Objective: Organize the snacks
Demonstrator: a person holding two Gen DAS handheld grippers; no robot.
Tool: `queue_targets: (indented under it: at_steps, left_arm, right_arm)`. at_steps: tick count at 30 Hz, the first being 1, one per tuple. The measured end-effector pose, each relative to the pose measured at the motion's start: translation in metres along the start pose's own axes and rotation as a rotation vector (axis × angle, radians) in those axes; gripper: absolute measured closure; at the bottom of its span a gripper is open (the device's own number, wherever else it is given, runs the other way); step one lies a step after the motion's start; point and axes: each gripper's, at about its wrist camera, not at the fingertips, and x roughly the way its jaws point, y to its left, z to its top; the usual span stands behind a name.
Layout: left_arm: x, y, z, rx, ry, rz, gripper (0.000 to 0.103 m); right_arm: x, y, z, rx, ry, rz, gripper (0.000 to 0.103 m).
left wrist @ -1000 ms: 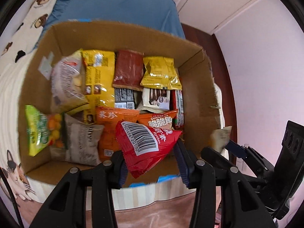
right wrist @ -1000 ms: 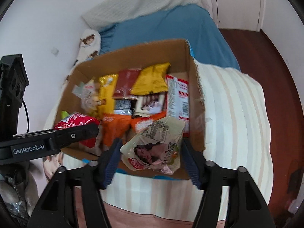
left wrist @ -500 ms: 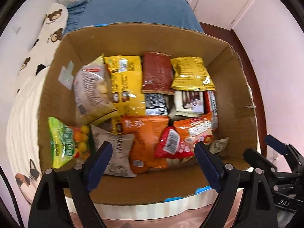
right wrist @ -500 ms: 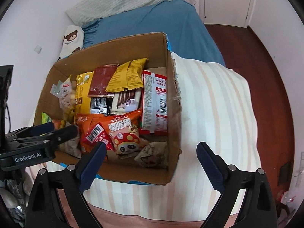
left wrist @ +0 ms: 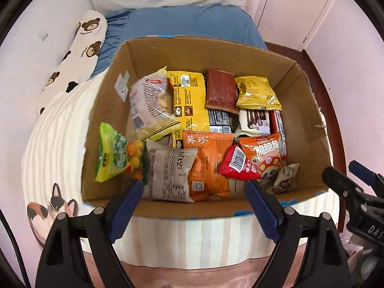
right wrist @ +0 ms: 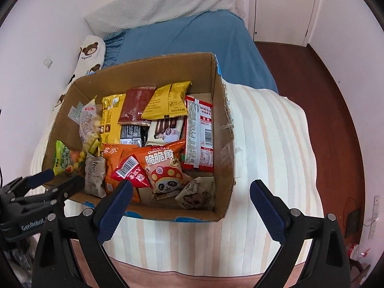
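A cardboard box (left wrist: 307,120) (right wrist: 223,134) on the bed holds several snack bags. A red triangular packet (left wrist: 236,164) (right wrist: 130,171) lies near the front on the orange bags. A small beige packet (left wrist: 286,176) (right wrist: 198,193) lies in the box's front right corner. My left gripper (left wrist: 193,189) is open and empty above the box's near edge. My right gripper (right wrist: 190,190) is open and empty above the box's near right corner.
The box stands on a striped blanket (right wrist: 268,144) on a bed with a blue sheet (right wrist: 192,38). A bear-print pillow (left wrist: 79,48) lies left of the box. Wooden floor (right wrist: 324,91) is on the right. Each gripper shows at the edge of the other's view.
Both grippers opened and let go of their packets. The red packet and the beige packet dropped into the box. Both grippers pulled back and up from the box.
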Motion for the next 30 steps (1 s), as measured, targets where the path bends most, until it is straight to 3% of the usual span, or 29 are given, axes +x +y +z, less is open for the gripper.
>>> queue_targets:
  at_steps: [3,5,13,30]
  left_arm:
    - [-0.018,0.001,-0.008,0.002,-0.044,0.002,0.015]
    - [-0.034,0.001,-0.015,0.01,-0.084,0.018,0.0]
    - [-0.103,0.003,-0.054,0.013,-0.24,0.012,0.0]
    - [-0.198,0.001,-0.145,0.02,-0.388,-0.011,0.0]
  right_arm:
    - [-0.016,0.005,-0.006,-0.008,-0.033,-0.002,0.003]
    - [-0.032,0.009,-0.012,-0.018,-0.068,-0.003,0.003]
    - [-0.099,0.021,-0.05,-0.042,-0.19,0.014,0.002]
    - [-0.221,0.034,-0.147,-0.073,-0.391,0.028,0.0]
